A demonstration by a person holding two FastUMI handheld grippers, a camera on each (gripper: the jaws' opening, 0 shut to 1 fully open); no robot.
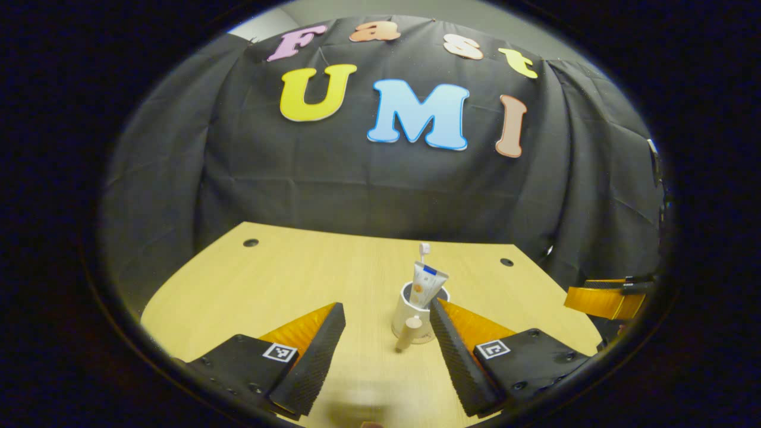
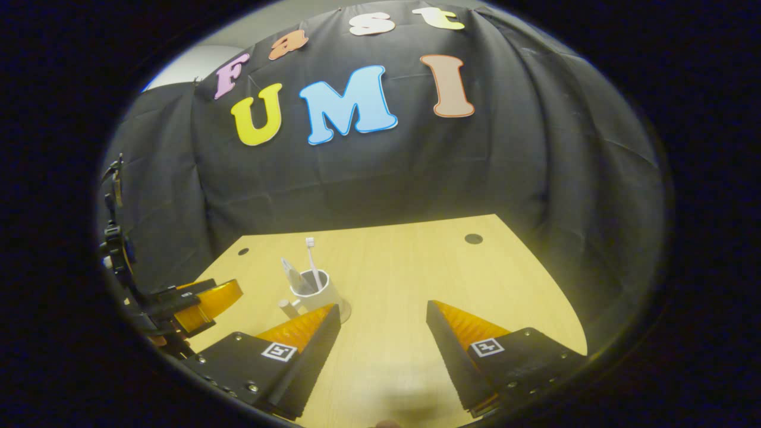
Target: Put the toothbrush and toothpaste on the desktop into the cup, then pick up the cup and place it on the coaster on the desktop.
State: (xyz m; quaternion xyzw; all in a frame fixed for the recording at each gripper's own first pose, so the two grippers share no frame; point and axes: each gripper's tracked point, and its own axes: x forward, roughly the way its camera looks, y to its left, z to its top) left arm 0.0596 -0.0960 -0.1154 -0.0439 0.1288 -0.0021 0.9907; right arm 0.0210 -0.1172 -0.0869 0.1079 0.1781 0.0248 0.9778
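Left gripper view. You are holding the left gripper (image 1: 386,333) low over the near edge of the desktop (image 1: 309,279), its two ribbed fingers (image 1: 315,351) standing wide apart and gripping nothing. Just beyond the fingertips, nearer the right finger, the white cup (image 1: 407,324) is standing upright on the coaster (image 1: 423,341), which is showing as a thin rim at the cup's base. The toothpaste (image 1: 429,282) is leaning inside the cup with its flat end up, and the toothbrush (image 1: 424,249) is rising behind it, head uppermost. A small pale peg-like item (image 1: 409,331) is leaning against the cup's front; what it is cannot be told. At the desktop's right edge, the right gripper (image 1: 603,300) is showing as an orange finger.

Right gripper view. You are holding the right gripper (image 2: 383,333) over the near edge, fingers likewise spread apart and empty. The cup is sitting towards the left edge, just past the left fingertip. Farther off, two round holes (image 2: 474,239) are marking the far corners.
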